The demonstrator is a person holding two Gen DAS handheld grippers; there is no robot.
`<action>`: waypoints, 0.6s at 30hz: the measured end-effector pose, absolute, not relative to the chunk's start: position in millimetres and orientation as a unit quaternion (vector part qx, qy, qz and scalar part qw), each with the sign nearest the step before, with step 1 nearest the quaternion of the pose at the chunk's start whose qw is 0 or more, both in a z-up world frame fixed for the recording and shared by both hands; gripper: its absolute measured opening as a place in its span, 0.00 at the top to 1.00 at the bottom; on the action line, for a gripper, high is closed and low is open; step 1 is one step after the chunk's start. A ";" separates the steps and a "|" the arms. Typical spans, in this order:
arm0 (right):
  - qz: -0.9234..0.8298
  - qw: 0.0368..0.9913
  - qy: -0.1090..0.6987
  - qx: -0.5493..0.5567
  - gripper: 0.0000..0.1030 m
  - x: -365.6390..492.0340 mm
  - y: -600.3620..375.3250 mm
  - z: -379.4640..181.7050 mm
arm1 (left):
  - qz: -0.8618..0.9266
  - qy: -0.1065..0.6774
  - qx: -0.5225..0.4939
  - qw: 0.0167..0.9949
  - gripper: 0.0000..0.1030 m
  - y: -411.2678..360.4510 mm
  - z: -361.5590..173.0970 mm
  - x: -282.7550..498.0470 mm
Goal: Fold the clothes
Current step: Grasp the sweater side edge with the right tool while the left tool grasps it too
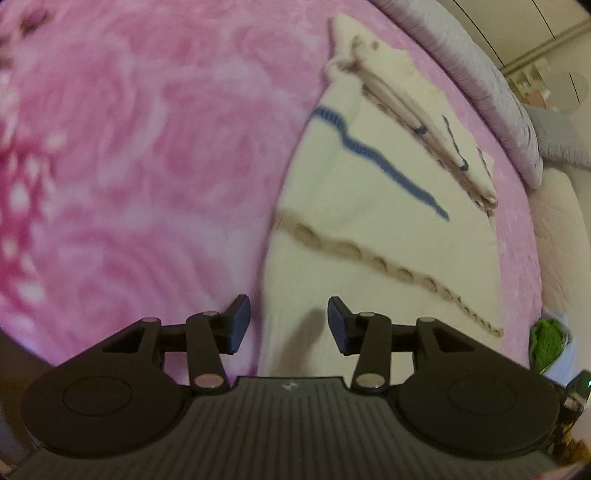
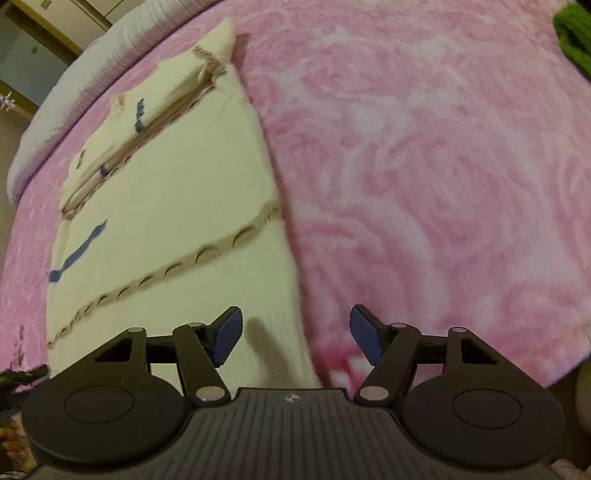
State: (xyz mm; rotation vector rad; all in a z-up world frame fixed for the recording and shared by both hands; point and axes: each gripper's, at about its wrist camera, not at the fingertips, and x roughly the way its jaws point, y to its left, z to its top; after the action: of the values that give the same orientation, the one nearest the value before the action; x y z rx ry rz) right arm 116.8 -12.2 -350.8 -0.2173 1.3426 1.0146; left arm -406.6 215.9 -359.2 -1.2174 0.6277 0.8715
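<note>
A cream garment point(image 1: 384, 236) with a blue wavy stripe and a tan scalloped band lies flat on the pink bed cover; a folded part rests on its far end. My left gripper point(image 1: 289, 325) hangs open over the garment's near left edge, nothing between its blue pads. In the right wrist view the same cream garment point(image 2: 177, 206) lies to the left. My right gripper point(image 2: 295, 334) stands open above the garment's near right edge, its left pad over the cloth and its right pad over the cover. Neither gripper holds cloth.
A pink rose-patterned bed cover point(image 1: 140, 155) fills most of both views. A grey pillow point(image 1: 480, 74) lies along the far edge of the bed. A green cloth point(image 2: 574, 33) sits at the far right corner, and the green cloth point(image 1: 546, 343) also shows by the bed's edge.
</note>
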 end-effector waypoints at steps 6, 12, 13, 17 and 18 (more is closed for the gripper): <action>0.480 0.647 0.590 -0.053 0.37 120.5 -15.2 -358.7 | 0.316 0.214 -0.588 0.713 0.57 230.4 -381.3 -407.8; 0.536 0.619 0.574 0.027 0.60 127.5 -17.1 -382.4 | 0.254 0.154 -0.606 0.738 0.70 235.8 -402.9 -426.0; 0.546 0.618 0.565 0.033 0.60 127.3 -18.5 -385.3 | 0.242 0.152 -0.598 0.749 0.70 234.9 -403.5 -424.5; 0.573 0.609 0.544 0.070 0.55 128.2 -27.3 -392.8 | 0.201 0.140 -0.574 0.781 0.68 228.6 -411.6 -416.5; 0.580 0.610 0.535 0.068 0.55 125.4 -28.2 -393.2 | 0.193 0.137 -0.567 0.789 0.68 226.7 -412.2 -414.4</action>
State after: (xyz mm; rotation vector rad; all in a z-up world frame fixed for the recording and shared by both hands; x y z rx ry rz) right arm 125.4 -28.2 -393.2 0.1570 1.2361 1.3396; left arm -414.4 226.7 -412.2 -1.2219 0.2958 0.4148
